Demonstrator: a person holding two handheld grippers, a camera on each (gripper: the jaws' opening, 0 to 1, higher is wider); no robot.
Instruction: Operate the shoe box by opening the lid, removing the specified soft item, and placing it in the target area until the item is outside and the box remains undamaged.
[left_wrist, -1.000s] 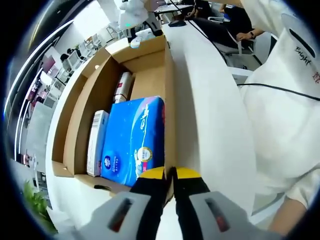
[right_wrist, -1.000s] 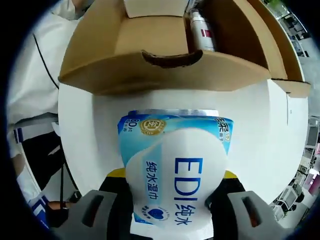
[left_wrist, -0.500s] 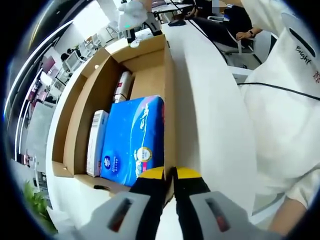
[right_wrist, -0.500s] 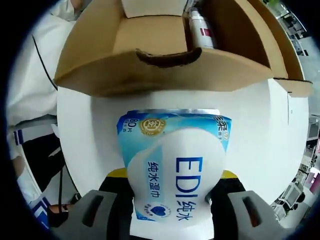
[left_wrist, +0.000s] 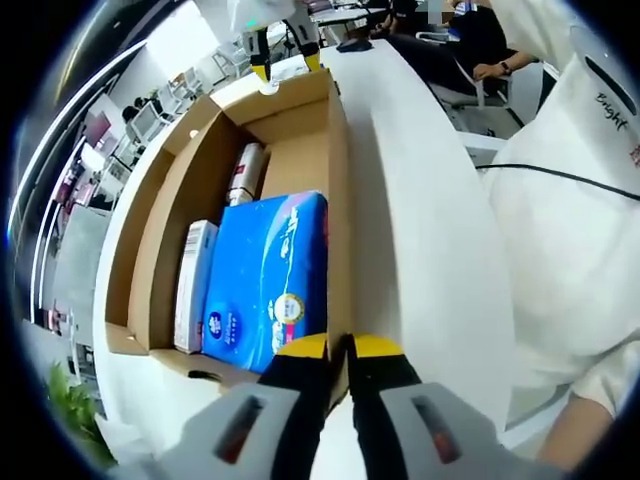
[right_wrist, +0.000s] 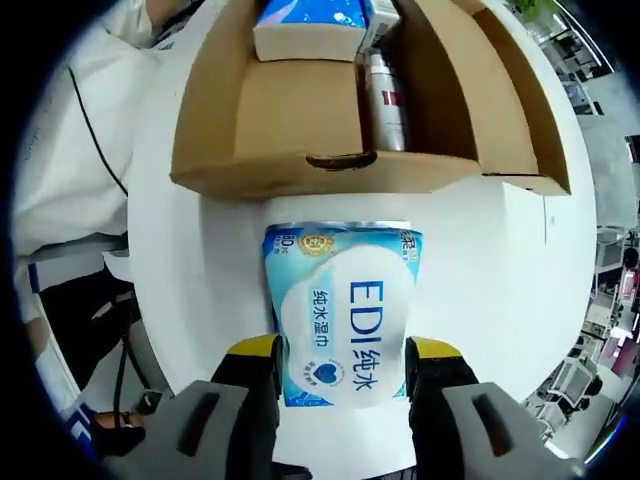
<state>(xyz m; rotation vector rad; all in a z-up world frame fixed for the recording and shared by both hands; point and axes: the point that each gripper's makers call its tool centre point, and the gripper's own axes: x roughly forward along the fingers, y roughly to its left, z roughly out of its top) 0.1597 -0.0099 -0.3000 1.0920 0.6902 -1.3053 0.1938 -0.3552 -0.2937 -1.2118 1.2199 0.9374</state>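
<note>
The open cardboard shoe box (left_wrist: 185, 190) lies on the white table. Inside it are a blue tissue pack (left_wrist: 265, 280), a white carton (left_wrist: 193, 285) and a bottle (left_wrist: 243, 175). My left gripper (left_wrist: 340, 350) is shut on the box's near side wall. In the right gripper view a soft blue-and-white wipes pack (right_wrist: 345, 315) lies flat on the table just outside the box's end wall (right_wrist: 300, 175). My right gripper (right_wrist: 345, 350) is open, one jaw on each side of the pack and clear of it. That gripper (left_wrist: 285, 62) also appears beyond the box's far end.
A person in white clothing (left_wrist: 570, 200) stands along the table's edge, with a black cable (left_wrist: 560, 178) across the front. The white table (right_wrist: 500, 280) stretches beside the pack. Office chairs and seated people are in the background.
My right gripper has opened and drawn back, leaving the wipes pack lying on the table by the box's end. The left gripper keeps its hold on the box wall.
</note>
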